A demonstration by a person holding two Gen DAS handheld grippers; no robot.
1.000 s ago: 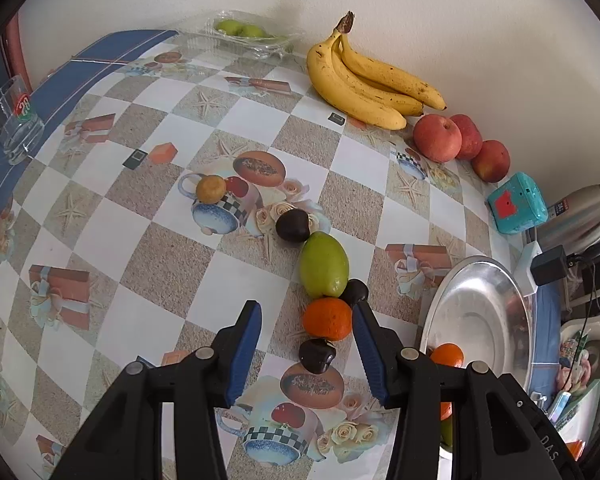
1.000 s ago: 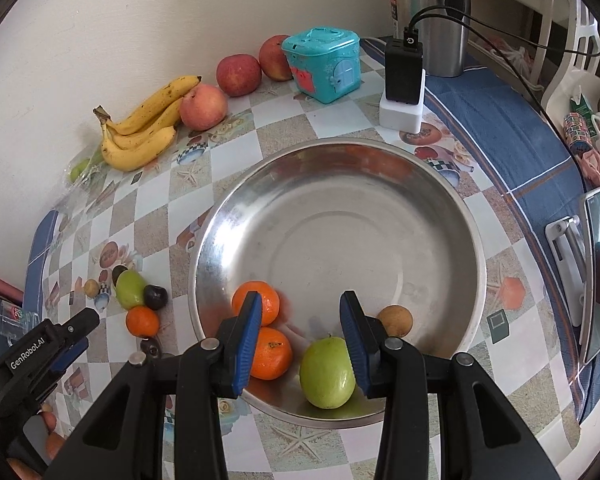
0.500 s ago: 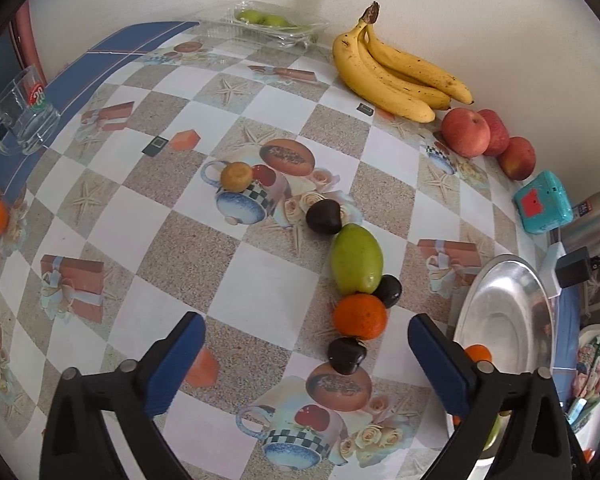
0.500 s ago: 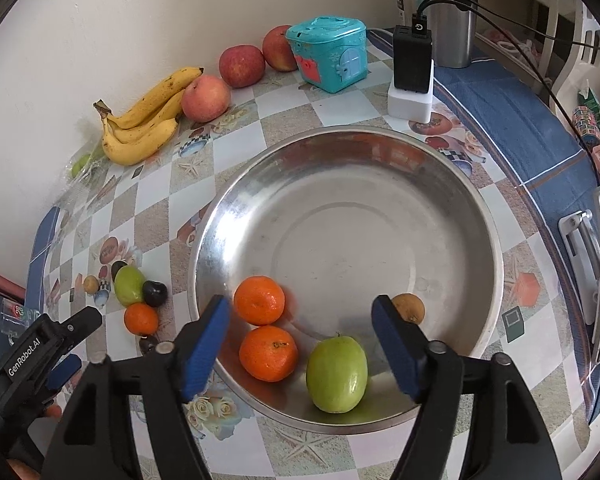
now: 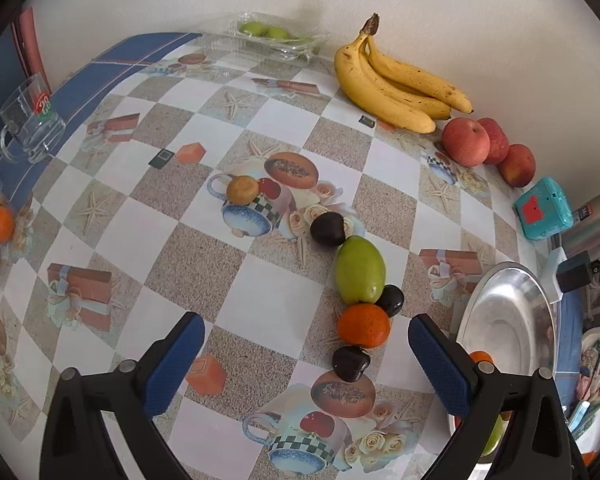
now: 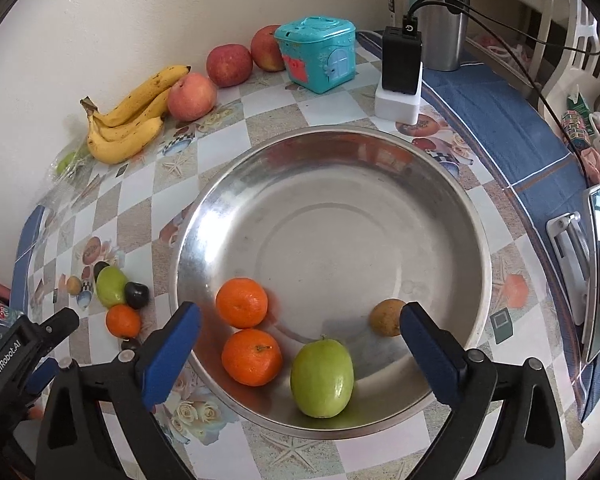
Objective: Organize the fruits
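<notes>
Hovering over the steel bowl [image 6: 440,184], the right tool [image 6: 300,344] is spreading wider, gripping nothing. The left tool [image 5: 306,354] gapes empty above the counter's [image 5: 260,300] orange [image 5: 364,326].

The table [image 5: 112,236], under a checkered cloth, carries a steel bowl [image 6: 452,208], bananas [image 5: 388,80], 3 apples [image 5: 466,142], a mug [image 5: 30,128] and loose fruit [image 5: 360,270].
</notes>
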